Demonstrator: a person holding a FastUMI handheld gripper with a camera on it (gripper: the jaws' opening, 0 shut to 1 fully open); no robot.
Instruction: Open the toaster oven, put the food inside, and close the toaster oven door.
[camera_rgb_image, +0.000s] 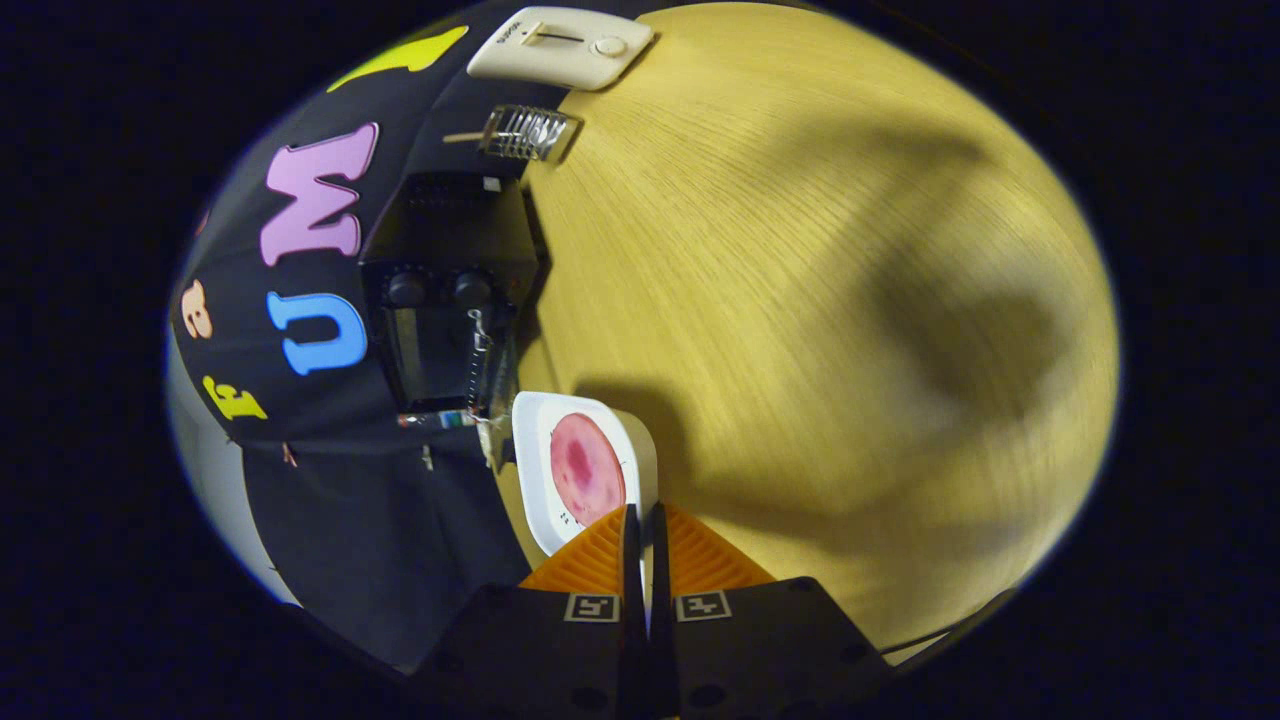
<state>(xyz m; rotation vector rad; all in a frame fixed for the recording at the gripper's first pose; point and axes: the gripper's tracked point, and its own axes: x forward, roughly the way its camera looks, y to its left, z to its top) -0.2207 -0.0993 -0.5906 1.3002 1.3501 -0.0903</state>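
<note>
On the wood-grain tabletop (800, 250), just ahead of your jaws, a white rounded-square plate (535, 470) holding a round pink meat slice (585, 470) sits beside the black toaster oven (445, 300), its edge pinched between your nearly closed jaws.

Fingers (645, 525): pinching the white tray's (535, 470) rim.
Ahead: closed toaster oven (445, 310) standing just beyond the tray.
Beside: bare desk (800, 250) lying open.

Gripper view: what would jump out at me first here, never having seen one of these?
Probably the white plate with a round pink slice of food, clamped at its rim between the closed gripper fingers. Beyond it the black toaster oven stands on the wooden table, by the booth's wall, with two knobs showing.
</note>
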